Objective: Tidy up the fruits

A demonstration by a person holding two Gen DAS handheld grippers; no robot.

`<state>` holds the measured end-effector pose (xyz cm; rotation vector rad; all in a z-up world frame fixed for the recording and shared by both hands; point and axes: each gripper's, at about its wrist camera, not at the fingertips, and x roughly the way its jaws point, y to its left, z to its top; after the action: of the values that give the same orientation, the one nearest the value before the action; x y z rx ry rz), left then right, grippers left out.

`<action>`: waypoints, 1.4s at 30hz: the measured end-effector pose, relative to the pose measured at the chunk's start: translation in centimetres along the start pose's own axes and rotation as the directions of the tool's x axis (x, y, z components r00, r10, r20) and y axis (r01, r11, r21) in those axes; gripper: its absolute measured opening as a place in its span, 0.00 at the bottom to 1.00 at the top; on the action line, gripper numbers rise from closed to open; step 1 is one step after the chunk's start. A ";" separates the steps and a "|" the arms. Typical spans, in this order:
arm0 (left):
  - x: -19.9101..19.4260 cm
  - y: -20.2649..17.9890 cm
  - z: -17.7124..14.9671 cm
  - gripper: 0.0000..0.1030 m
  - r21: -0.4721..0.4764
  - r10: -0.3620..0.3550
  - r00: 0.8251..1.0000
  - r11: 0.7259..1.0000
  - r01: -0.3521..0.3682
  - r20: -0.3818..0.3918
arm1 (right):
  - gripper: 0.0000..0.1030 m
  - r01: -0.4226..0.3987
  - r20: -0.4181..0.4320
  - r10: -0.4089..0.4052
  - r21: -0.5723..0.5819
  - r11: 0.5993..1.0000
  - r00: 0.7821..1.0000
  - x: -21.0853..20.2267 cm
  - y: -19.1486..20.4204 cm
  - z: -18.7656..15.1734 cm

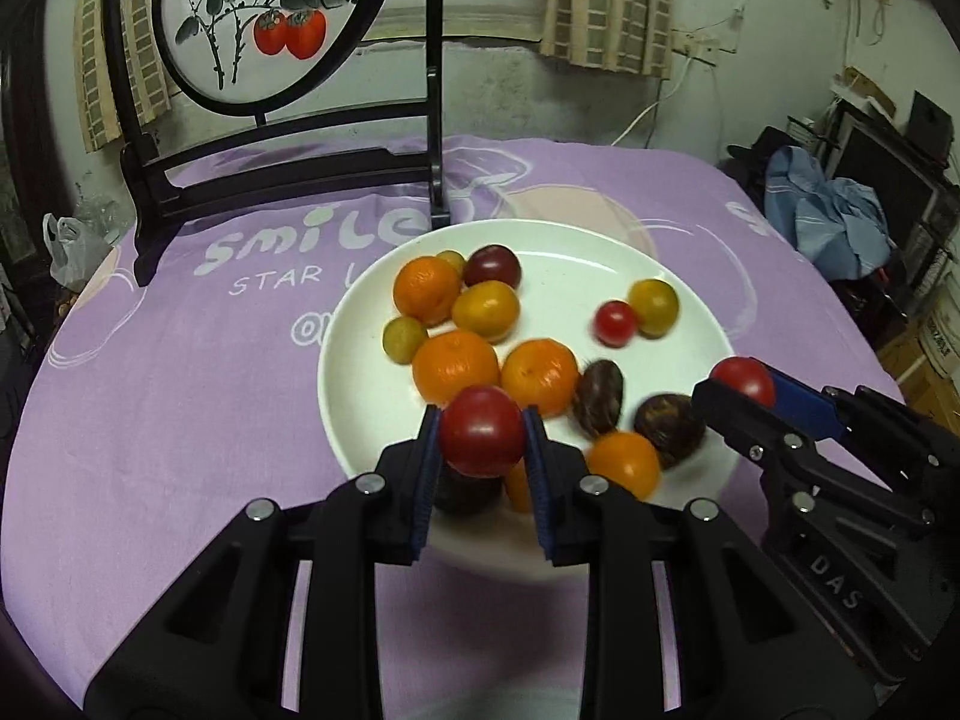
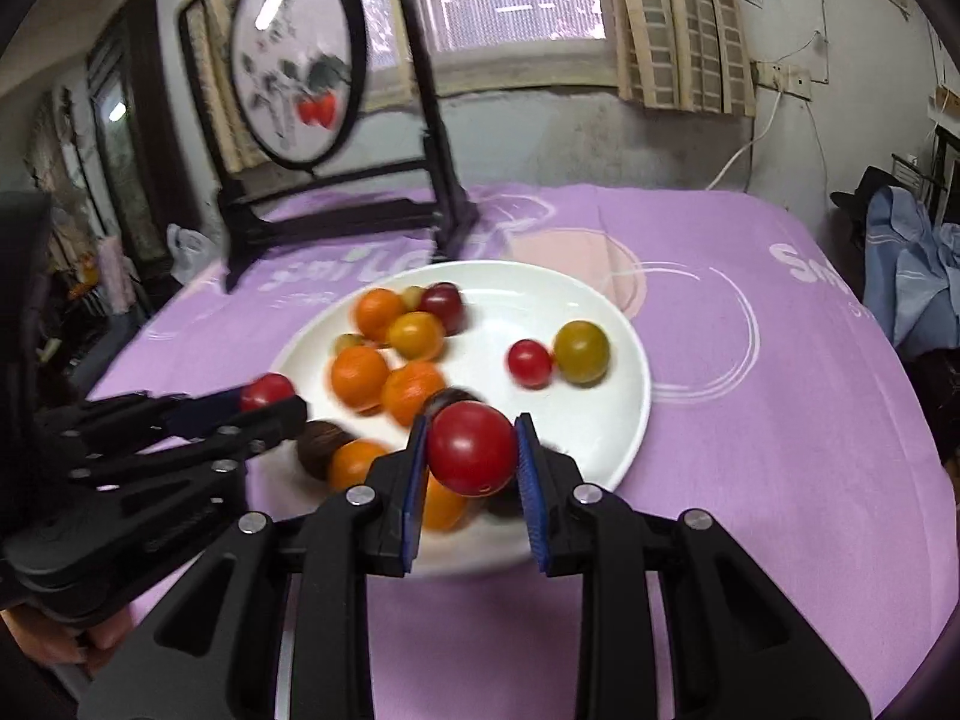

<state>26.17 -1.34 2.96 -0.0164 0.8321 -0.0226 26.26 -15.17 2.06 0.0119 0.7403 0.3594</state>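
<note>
A white plate on the purple tablecloth holds several oranges, cherry tomatoes and dark fruits. My left gripper is shut on a red tomato above the plate's near edge. My right gripper is shut on another red tomato above the plate's near edge. The right gripper shows in the left wrist view at the plate's right side with its tomato. The left gripper shows in the right wrist view at the plate's left with its tomato.
A dark wooden stand with a round painted panel stands at the back left of the table. A white plastic bag sits off the left edge. Blue cloth and clutter lie beyond the right edge.
</note>
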 end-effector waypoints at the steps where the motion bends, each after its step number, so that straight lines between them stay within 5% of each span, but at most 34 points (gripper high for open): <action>1: 0.4 0.1 0.2 0.26 -0.005 0.002 1.000 1.000 -0.002 -0.003 | 0.27 0.007 -0.009 -0.007 -0.003 1.000 1.000 0.7 -0.1 0.2; 6: 2.4 0.7 0.9 0.27 -0.043 0.004 1.000 0.999 -0.006 -0.031 | 0.30 0.028 -0.040 -0.028 -0.008 1.000 0.999 3.1 -0.3 1.0; 7: 2.8 0.7 0.9 0.28 -0.045 0.011 0.999 0.999 -0.013 -0.035 | 0.37 0.030 -0.046 -0.030 -0.007 1.000 0.998 3.3 -0.3 1.0; 8: 3.0 0.7 0.9 0.36 -0.051 0.019 0.999 0.999 -0.021 -0.036 | 0.52 0.031 -0.048 -0.031 -0.006 1.000 0.998 3.4 -0.3 1.0; 11: 3.1 1.4 1.0 0.71 -0.100 0.080 0.996 0.991 -0.083 -0.039 | 0.55 0.064 -0.018 -0.064 0.013 0.998 0.998 2.9 -0.9 0.9; 19: 0.4 1.8 -0.5 0.78 -0.083 0.057 0.998 0.995 -0.057 -0.011 | 0.55 0.039 -0.032 -0.038 0.034 0.999 0.999 0.0 -1.4 -0.9; 21: -0.8 1.8 -1.8 0.94 -0.070 0.059 0.998 0.996 -0.060 -0.009 | 0.57 0.036 -0.029 -0.035 0.044 0.998 0.999 -1.3 -1.2 -2.2; 28: -4.2 2.0 -7.3 0.94 -0.062 0.068 0.998 0.996 -0.069 -0.014 | 0.62 0.064 -0.086 -0.061 0.036 0.997 0.994 -4.6 0.2 -7.1; 42: -10.2 1.7 -14.5 0.94 -0.062 0.046 0.998 0.997 -0.044 0.031 | 0.63 0.104 -0.055 -0.103 0.007 0.995 0.993 -8.9 2.3 -13.5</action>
<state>8.64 0.49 0.74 -0.0552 0.8007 0.0454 10.55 -17.43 -1.72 -0.0274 0.7931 0.2580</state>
